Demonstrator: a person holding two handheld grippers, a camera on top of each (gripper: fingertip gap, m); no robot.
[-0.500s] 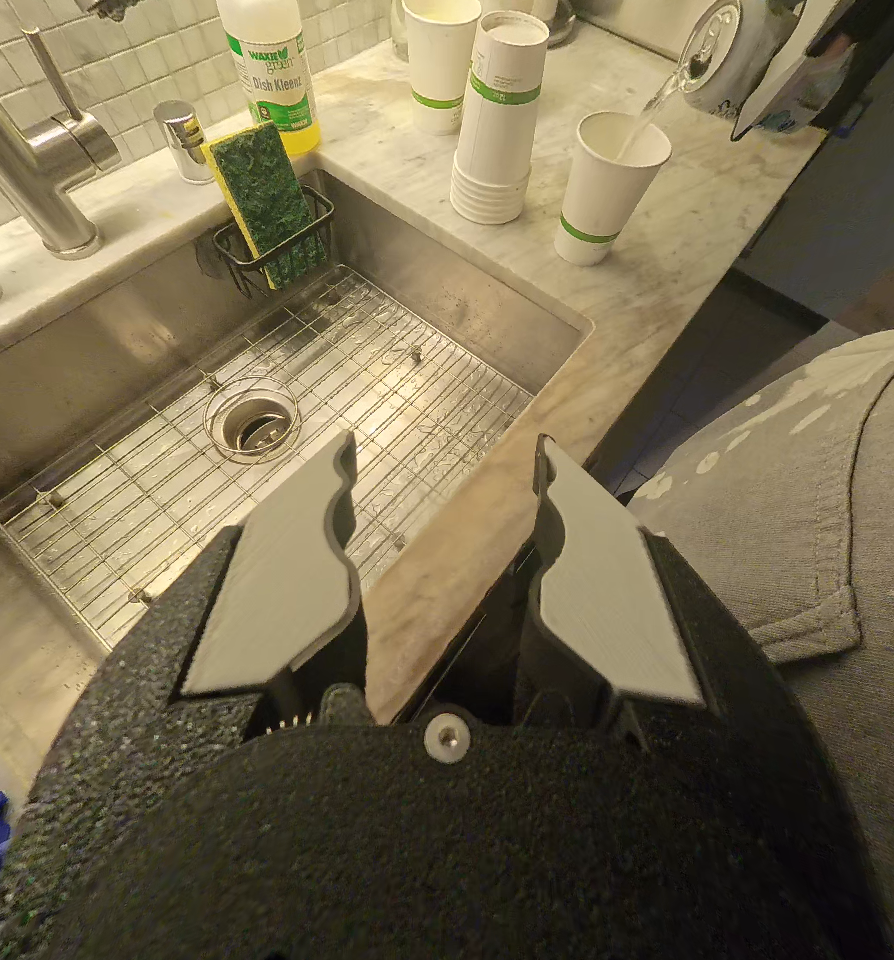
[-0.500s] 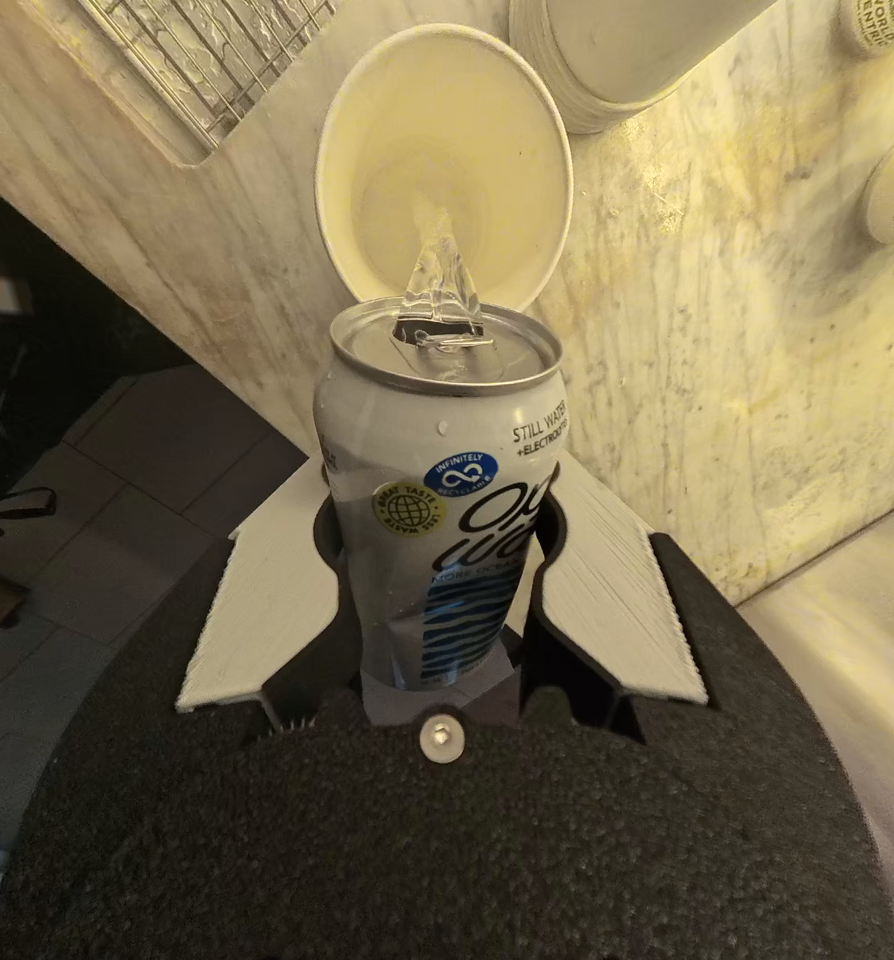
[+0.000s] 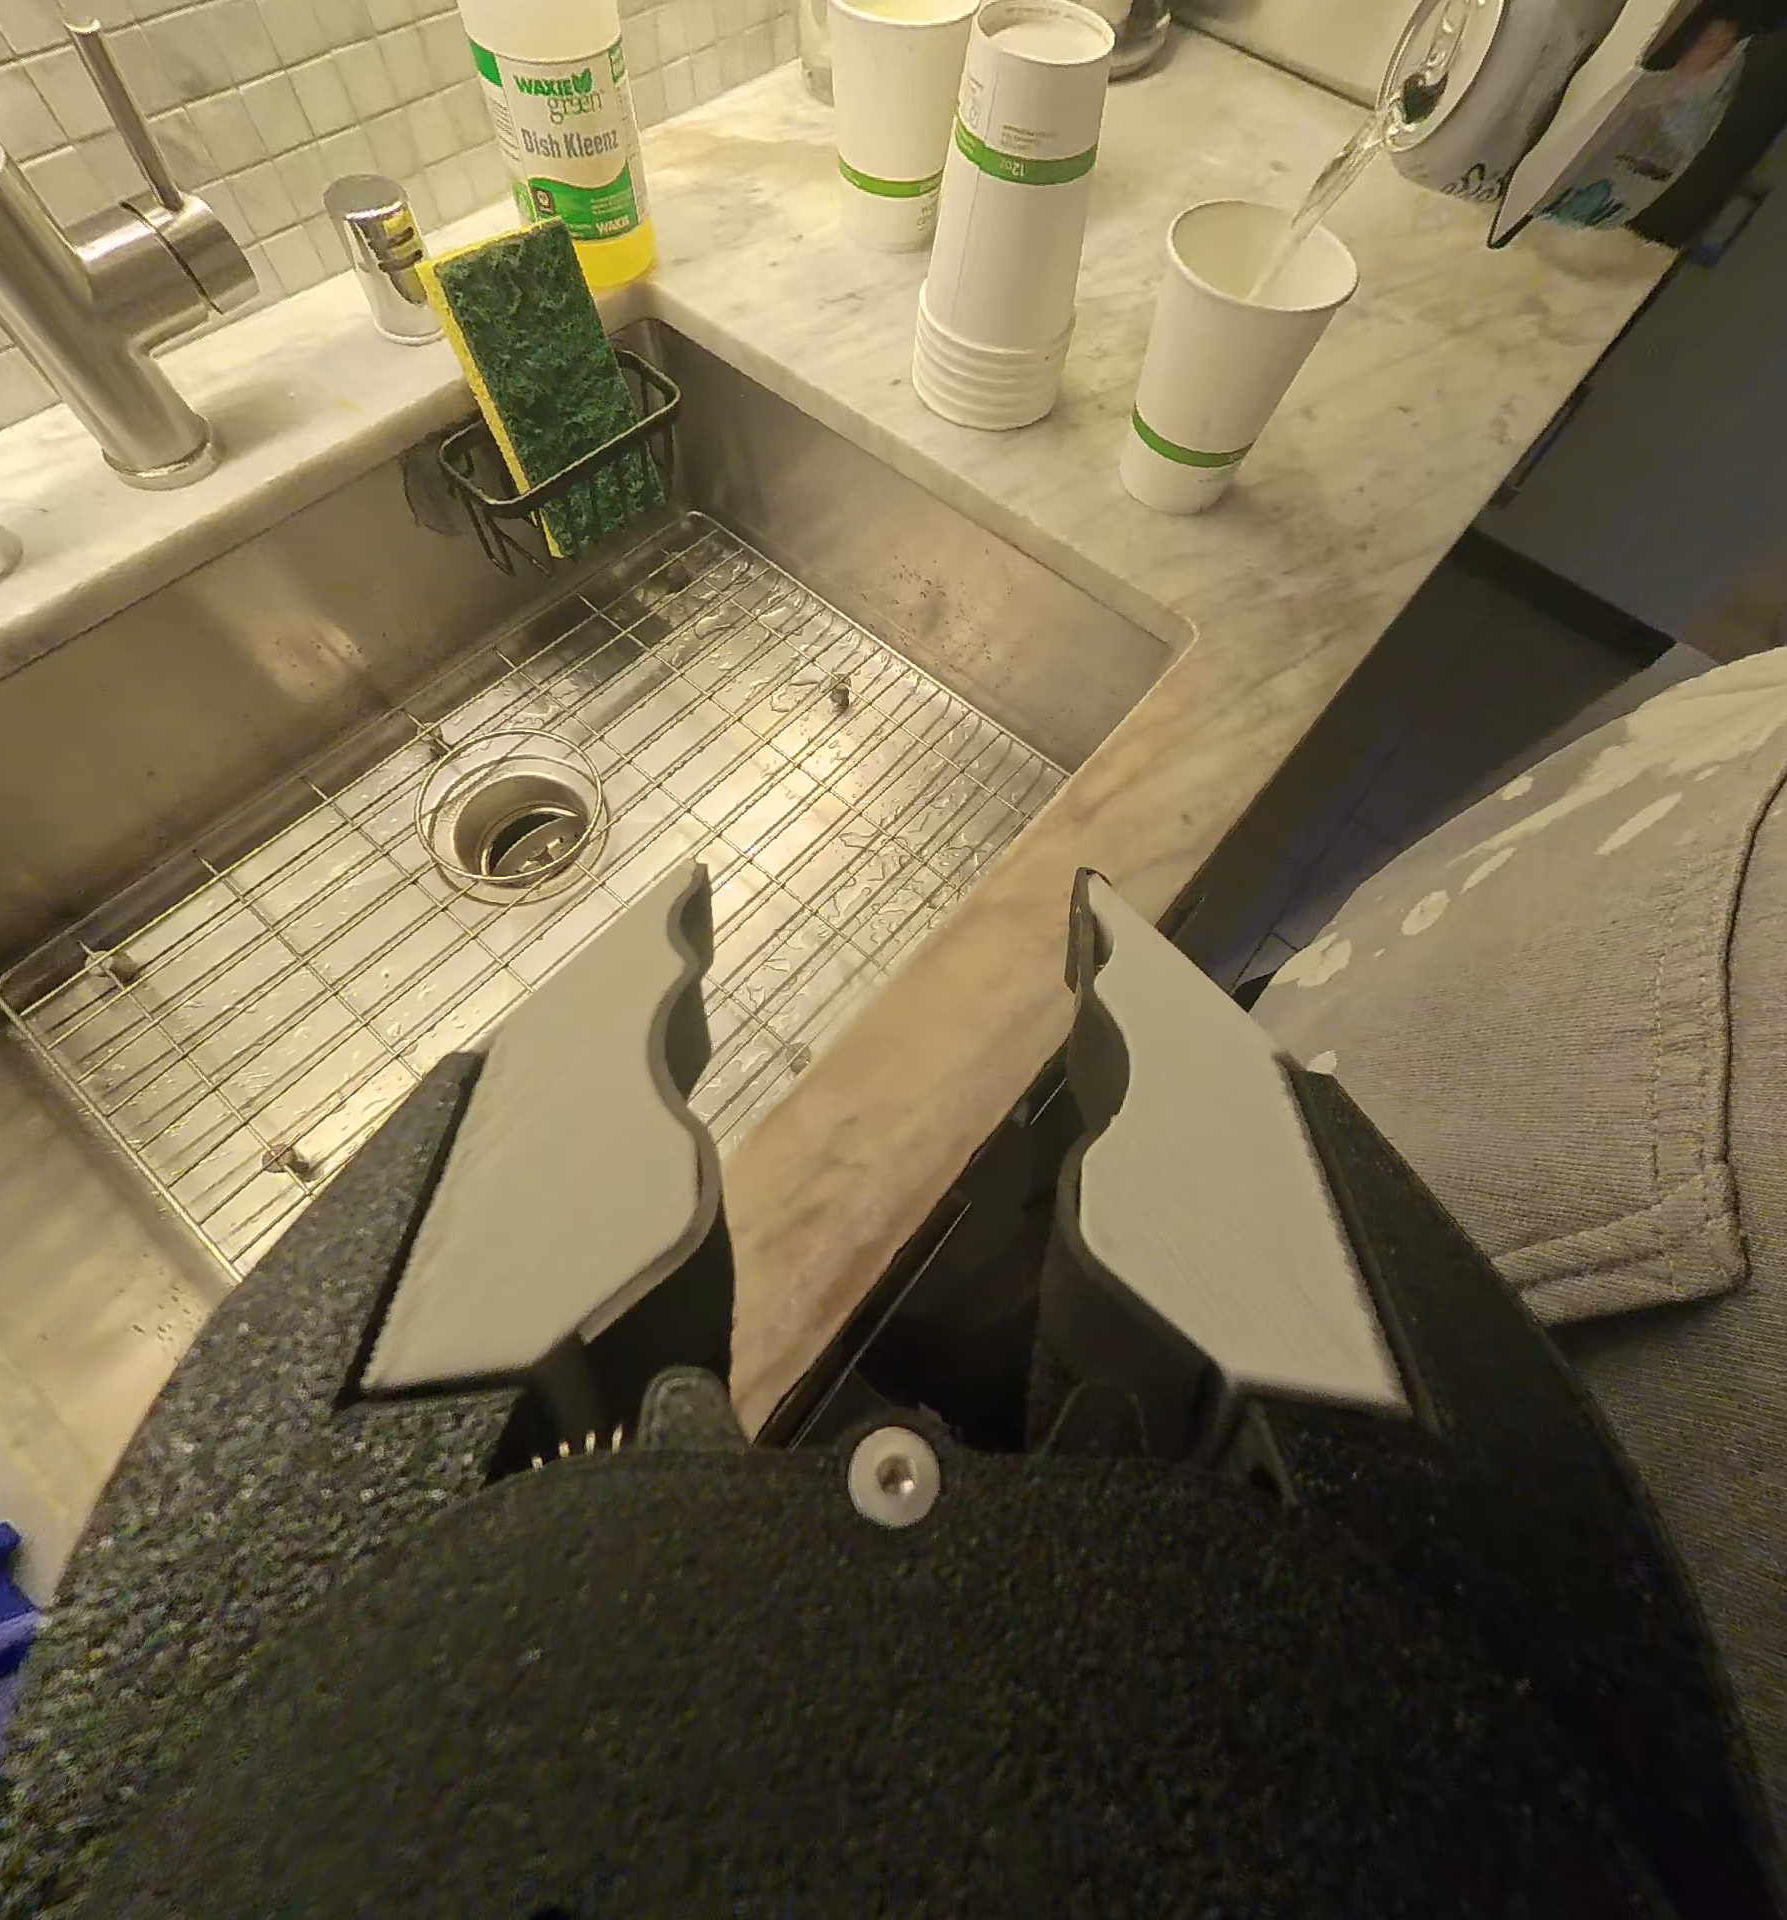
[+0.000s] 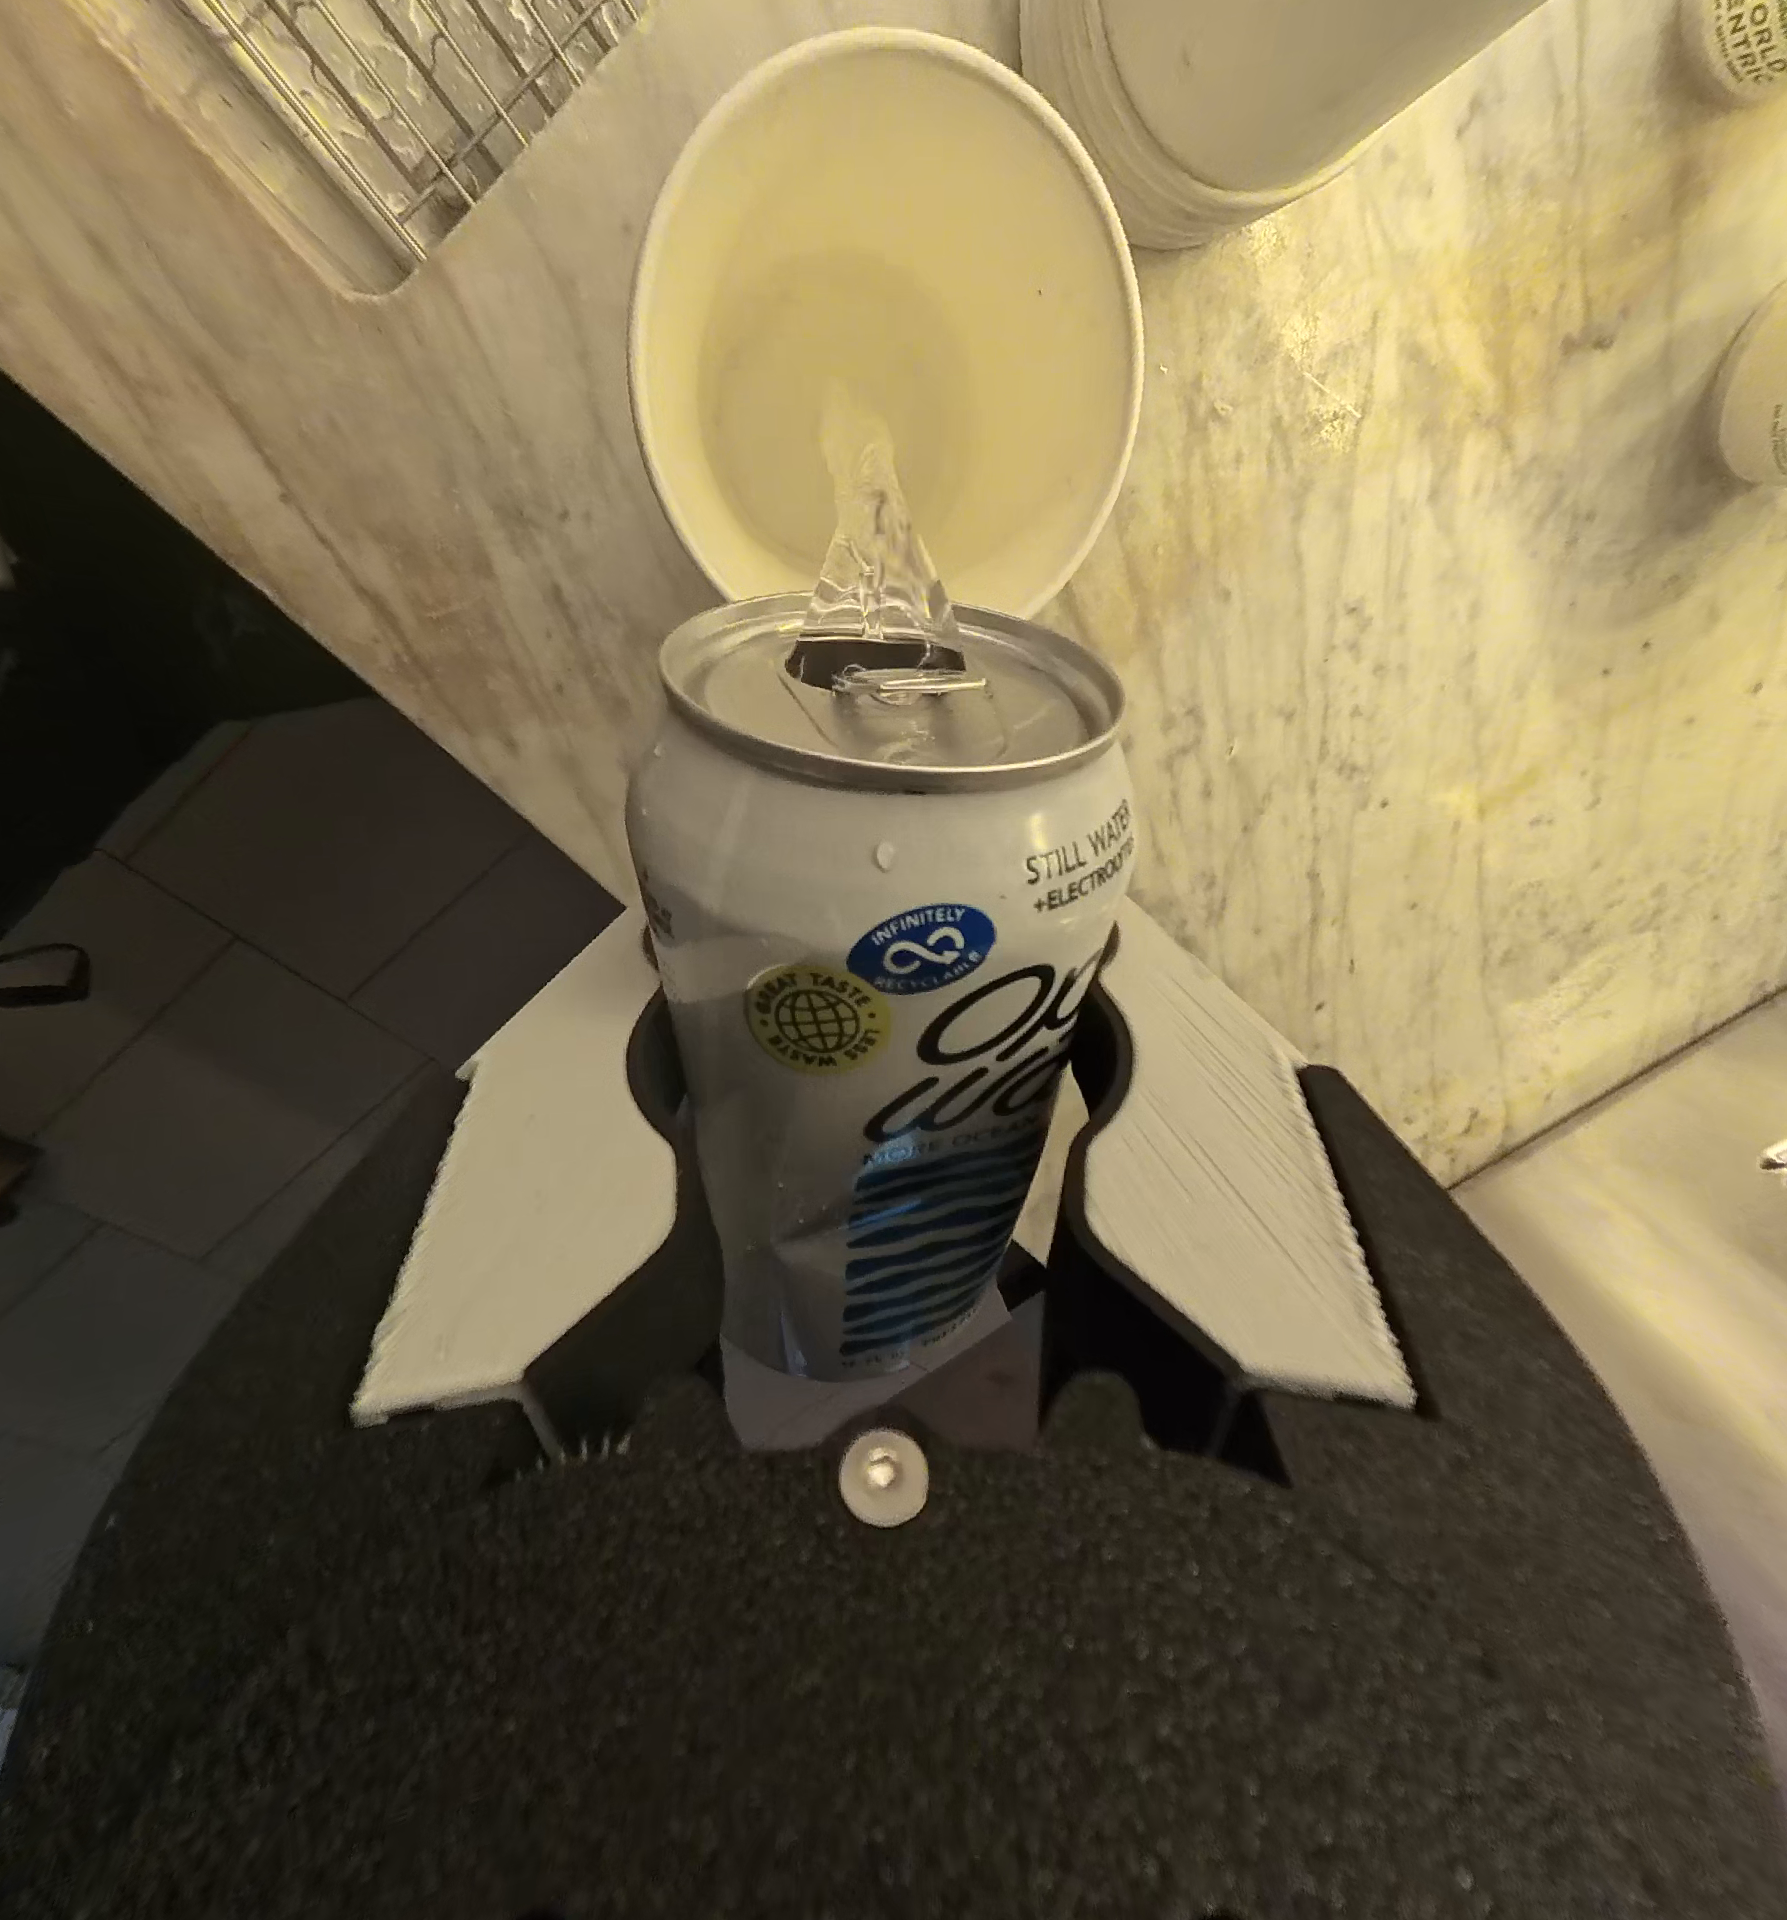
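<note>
Pouring seen: silver-white printed can (image 4: 873, 935) clamped by right gripper (image 4: 873, 1049), tilted over white paper cup (image 4: 884, 312) on marble counter (image 4: 1388, 623); left gripper (image 3: 889, 935) spread wide, empty, above sink (image 3: 920, 582) edge

Left gripper (image 3: 889, 940) with pale grey wavy-edged fingers (image 3: 567, 1174), speckled black foam-like body, one silver screw (image 3: 891, 1475) at the centre, right gripper (image 4: 873, 997) built the same, person's grey sleeve (image 3: 1554, 1039) flecked with pale spots
</note>
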